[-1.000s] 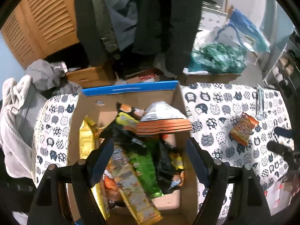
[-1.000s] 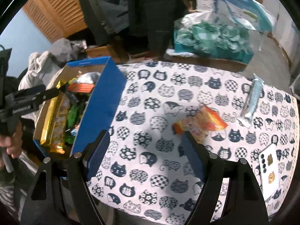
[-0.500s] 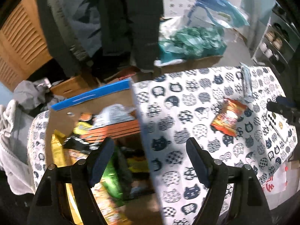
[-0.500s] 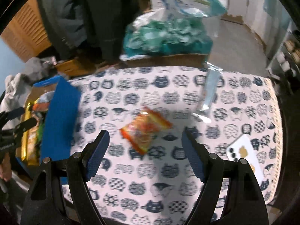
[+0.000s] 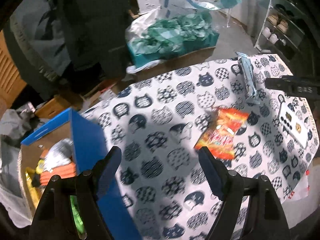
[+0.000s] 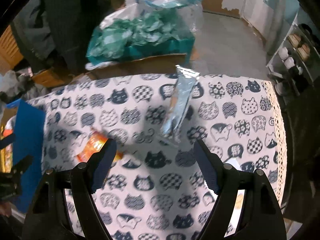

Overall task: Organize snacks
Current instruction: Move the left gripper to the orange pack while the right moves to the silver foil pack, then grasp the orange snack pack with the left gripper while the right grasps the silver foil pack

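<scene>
Snacks: two loose packets lie on the cat-print tabletop point(image 5: 152, 104), with more packets inside an open cardboard box point(image 5: 86, 140) with blue outer walls at the tabletop's left end.
Orange packet point(image 5: 222, 134): flat, crinkly, lying near the middle of the tabletop, well apart from the box.
Silver-blue packet point(image 6: 180, 104): long and narrow, lying nearer the far edge, close beside the orange one but not touching it.
Left gripper point(image 5: 160, 172): jaws spread wide, nothing between them, above bare cloth just left of the orange packet.
Right gripper point(image 6: 154, 160): jaws released and empty, pointing towards the silver-blue packet.
Phone point(image 5: 296, 128): pale, lying at the right end; not a snack, best left alone.
Doing it well: probably centre each packet between the jaws, pinch across the narrow width near an end seam, lift clear of the cloth, then carry it over the box wall before letting go.
Risk: thin foil may slip or drag the cloth.
</scene>
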Demonstrator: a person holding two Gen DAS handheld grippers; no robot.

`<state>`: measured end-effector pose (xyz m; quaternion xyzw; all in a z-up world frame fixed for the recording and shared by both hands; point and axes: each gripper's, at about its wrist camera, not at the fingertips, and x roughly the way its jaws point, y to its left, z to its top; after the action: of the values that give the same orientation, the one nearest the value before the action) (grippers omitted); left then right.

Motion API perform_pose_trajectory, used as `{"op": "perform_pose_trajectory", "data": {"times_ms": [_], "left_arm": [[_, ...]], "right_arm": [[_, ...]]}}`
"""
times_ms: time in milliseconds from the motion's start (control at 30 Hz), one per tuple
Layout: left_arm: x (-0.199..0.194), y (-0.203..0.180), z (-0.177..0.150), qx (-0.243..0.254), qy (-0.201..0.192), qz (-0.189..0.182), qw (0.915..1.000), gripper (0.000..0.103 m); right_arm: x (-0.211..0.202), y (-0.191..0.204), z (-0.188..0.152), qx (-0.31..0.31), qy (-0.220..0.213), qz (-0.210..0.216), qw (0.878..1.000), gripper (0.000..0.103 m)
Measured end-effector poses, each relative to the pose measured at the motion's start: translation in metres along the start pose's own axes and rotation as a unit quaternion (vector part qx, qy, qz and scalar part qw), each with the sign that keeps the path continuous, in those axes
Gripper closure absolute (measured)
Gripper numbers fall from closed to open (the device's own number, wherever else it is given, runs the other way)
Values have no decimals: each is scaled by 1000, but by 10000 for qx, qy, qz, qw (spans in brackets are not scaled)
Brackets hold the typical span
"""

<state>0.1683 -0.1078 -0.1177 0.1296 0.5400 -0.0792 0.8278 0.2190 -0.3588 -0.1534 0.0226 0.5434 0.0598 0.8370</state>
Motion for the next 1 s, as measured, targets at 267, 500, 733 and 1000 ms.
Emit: {"op": "perform_pose_trajectory", "data": {"times_ms": [267,500,733,1000], "left_arm": [[25,-27,21,260,-41,-114,9996,22],[51,-41,30,349,17,-237,9991,22],[71,-62,20,550,135,-682,9961,22],[78,-82,17,769,65,-675,9947,13]], "right_arm": [[51,-28,22,365,179,-95,9991,24],[86,-48,32,633,171,-78,9978,24],[104,-52,31,745,30,-32,9972,24],[101,-26,23,71,-150,-402,9991,71]]}}
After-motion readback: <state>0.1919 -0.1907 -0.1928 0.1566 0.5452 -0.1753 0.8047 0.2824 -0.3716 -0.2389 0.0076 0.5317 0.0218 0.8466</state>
